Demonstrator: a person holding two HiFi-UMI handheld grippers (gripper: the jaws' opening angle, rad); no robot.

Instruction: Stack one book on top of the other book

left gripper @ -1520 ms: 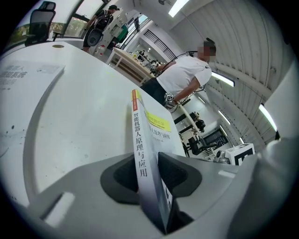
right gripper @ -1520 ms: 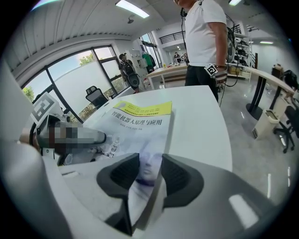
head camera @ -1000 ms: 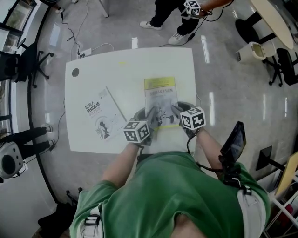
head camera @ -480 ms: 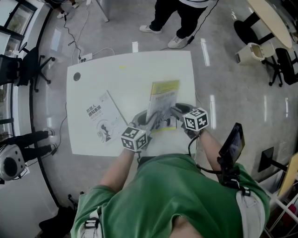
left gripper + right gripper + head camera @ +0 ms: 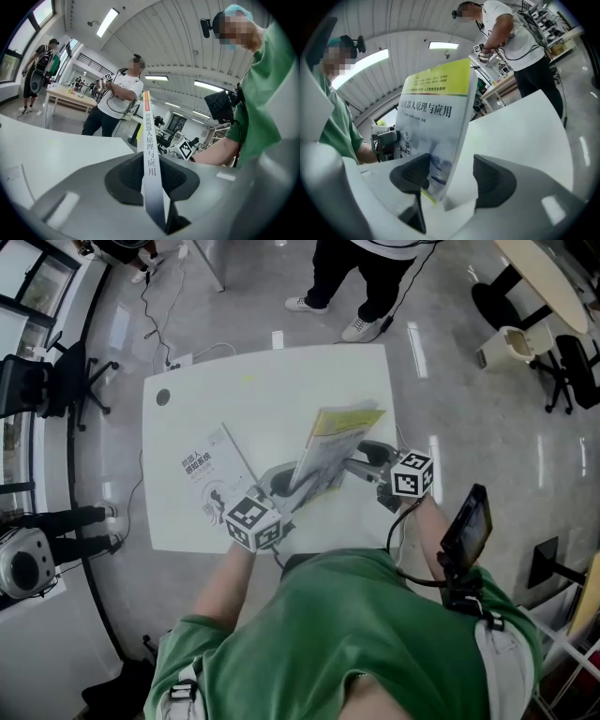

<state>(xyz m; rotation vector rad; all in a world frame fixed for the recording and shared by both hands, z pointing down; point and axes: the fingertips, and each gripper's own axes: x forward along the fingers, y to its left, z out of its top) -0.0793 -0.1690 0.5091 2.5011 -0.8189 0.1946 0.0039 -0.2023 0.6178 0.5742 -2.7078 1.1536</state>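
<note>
The yellow-topped book (image 5: 333, 442) is off the white table (image 5: 281, 381) and tilted up on edge. My left gripper (image 5: 281, 484) is shut on its near edge; in the left gripper view the spine (image 5: 149, 159) runs straight between the pads of that gripper (image 5: 152, 180). My right gripper (image 5: 370, 457) is on the book's right side with its jaws opening. In the right gripper view the cover (image 5: 436, 122) leans by the left pad, with a gap to the right pad of this gripper (image 5: 450, 176). The second book (image 5: 211, 479), white, lies flat at the table's left.
A person (image 5: 366, 277) stands at the table's far edge. An office chair (image 5: 47, 381) is off to the left, with cables on the floor near it. A dark round spot (image 5: 163, 397) marks the table's far left corner. A black device (image 5: 466, 531) hangs at my right hip.
The yellow-topped book has gone from lying flat to raised and tilted on edge. Both grippers have risen with it, the left one rolling. The right jaws have spread wider.
</note>
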